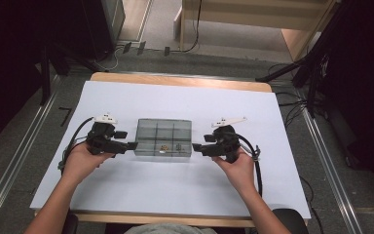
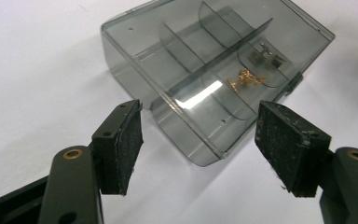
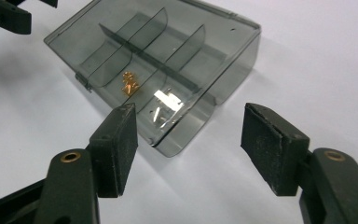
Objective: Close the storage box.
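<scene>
Smoky compartment box (image 1: pixel 163 137) between left gripper (image 1: pixel 131 145) and right gripper (image 1: pixel 195 146), untouched.

No legible text, label, brand, number or sign anywhere in the three views.
</scene>
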A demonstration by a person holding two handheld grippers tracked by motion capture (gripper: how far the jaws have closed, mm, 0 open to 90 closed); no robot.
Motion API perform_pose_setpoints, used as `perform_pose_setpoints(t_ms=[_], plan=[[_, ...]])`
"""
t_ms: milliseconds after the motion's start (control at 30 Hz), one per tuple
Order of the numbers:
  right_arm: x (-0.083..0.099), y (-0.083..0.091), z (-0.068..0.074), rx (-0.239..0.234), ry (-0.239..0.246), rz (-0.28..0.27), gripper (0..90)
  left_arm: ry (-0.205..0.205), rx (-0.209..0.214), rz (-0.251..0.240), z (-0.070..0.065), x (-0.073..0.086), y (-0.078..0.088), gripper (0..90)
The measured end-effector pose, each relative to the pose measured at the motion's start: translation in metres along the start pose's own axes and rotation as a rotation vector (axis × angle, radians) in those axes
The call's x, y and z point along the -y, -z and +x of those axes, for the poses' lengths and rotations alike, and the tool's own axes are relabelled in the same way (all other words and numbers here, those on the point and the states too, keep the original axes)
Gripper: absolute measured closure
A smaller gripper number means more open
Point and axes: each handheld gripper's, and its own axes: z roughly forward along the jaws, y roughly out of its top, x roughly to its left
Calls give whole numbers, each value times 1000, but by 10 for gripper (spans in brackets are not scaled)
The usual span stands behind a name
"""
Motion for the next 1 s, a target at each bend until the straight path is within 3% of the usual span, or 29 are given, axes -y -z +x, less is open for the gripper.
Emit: perform_pose_setpoints(t_ms=[433,567,633,1000], plan=[[3,23,-33,71,-67,-43,301,31,-49,0,17,0,7,331],[5,25,-40,77,-84,-35,275,49,-65,-3,22,1,6,331],[7,25,-45,62,-69,-29,247,50,-67,-2,25,2,6,330],[14,21,-64,125,-122,9,249,79,-91,-5,35,4,0,324]])
